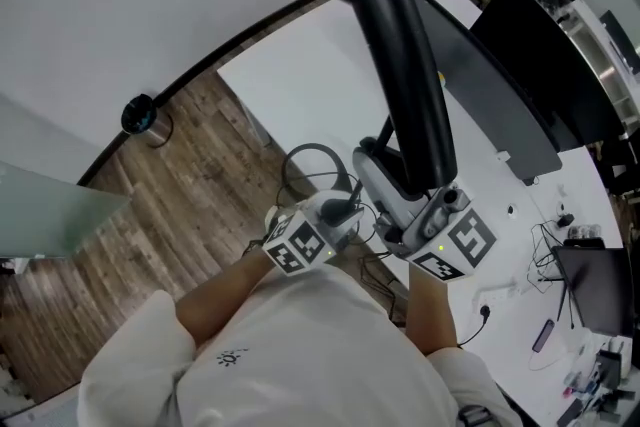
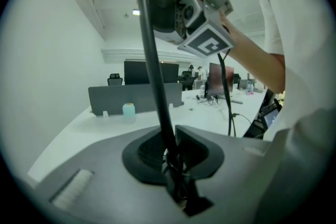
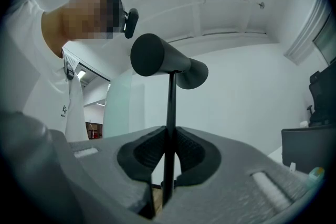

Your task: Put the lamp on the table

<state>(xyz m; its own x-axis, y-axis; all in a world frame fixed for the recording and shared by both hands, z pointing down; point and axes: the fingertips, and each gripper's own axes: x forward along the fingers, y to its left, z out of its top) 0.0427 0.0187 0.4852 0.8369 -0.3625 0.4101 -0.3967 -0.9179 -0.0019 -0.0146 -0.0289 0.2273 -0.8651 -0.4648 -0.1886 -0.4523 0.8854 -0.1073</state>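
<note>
A black lamp (image 1: 400, 45) hangs in the air, its big shade close under the head camera. Both grippers grip its thin black stem (image 2: 155, 71). My left gripper (image 1: 345, 205) is shut on the stem low down, where the lamp's cable bunches between the pads (image 2: 170, 157). My right gripper (image 1: 400, 200) is shut on the same stem higher up, and the left gripper view shows it just under the shade (image 2: 181, 2). In the right gripper view the stem (image 3: 170, 123) rises straight from between the jaws to the cylinder-shaped shade (image 3: 165, 63). The lamp's base is hidden.
A white table (image 1: 320, 85) lies ahead, with a grey divider (image 1: 500, 105) and dark monitors (image 1: 540, 45) beyond it. Wooden floor (image 1: 180, 175) runs to the left, with a small round bin (image 1: 140, 115) by the wall. A pale cup (image 2: 128, 110) stands on the table.
</note>
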